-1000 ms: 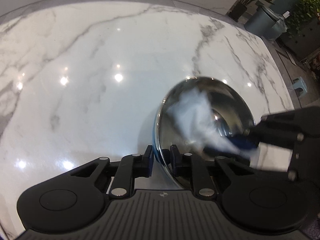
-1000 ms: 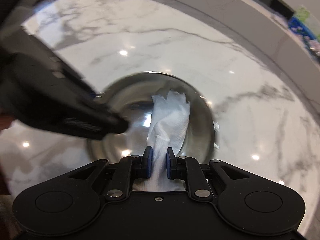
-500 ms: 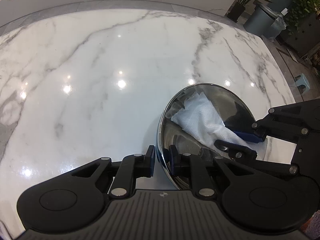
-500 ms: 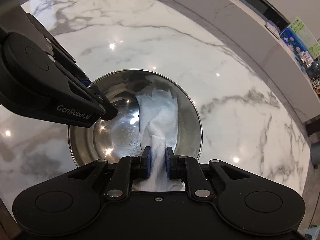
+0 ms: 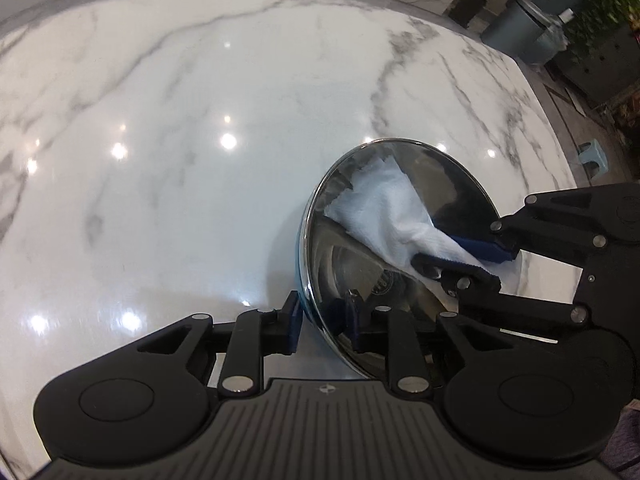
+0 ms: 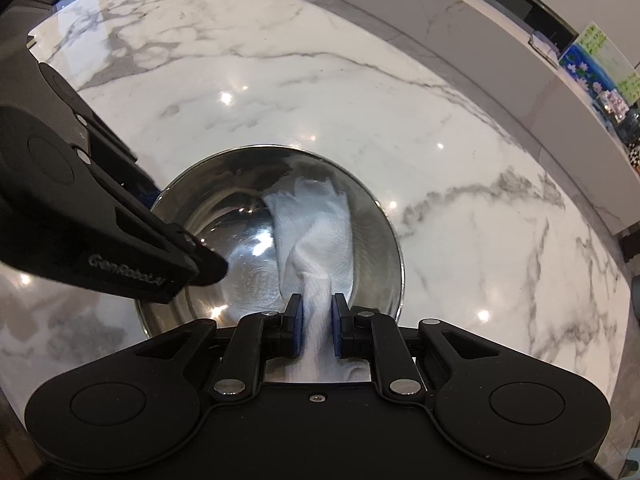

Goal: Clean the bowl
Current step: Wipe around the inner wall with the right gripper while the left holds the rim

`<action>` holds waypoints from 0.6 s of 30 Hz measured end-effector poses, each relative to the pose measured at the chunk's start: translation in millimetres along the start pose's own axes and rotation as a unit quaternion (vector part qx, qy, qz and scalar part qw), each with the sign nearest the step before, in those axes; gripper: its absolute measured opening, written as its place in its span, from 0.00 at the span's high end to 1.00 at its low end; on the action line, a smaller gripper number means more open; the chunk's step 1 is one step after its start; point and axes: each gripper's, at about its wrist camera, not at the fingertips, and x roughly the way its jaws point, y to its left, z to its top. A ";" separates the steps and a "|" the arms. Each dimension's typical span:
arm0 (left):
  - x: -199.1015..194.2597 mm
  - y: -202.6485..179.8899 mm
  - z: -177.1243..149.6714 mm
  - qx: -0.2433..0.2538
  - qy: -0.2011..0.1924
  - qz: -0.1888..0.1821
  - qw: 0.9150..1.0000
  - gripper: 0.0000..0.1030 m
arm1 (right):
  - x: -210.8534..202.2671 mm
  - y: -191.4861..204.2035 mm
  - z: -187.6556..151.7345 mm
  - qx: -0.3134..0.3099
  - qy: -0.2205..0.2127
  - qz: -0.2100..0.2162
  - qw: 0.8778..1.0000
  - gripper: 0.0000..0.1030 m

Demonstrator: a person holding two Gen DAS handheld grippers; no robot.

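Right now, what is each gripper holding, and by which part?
The left gripper clamps the steel bowl by its near rim. The right gripper pinches the white paper towel by its bunched near end.

Steel bowl (image 6: 372, 216) tilted, paper towel (image 6: 316, 236) inside

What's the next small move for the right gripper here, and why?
Probably sweep the paper towel sideways toward the bare bowl wall near the left gripper. The right gripper is shut on the towel, which covers only one side of the interior, and the left gripper clamps the rim, so the bowl should hold steady.
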 end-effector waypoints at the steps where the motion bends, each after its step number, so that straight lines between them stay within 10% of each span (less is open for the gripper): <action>1: 0.0 0.2 0.1 0.000 -0.002 0.000 1.000 0.80 | 0.2 -0.3 -0.1 0.001 0.000 0.007 1.000 0.87; 18: -4.2 -0.3 0.0 0.016 -0.015 0.008 1.000 0.82 | -12.6 -9.3 0.8 0.022 -0.049 -0.040 0.998 0.88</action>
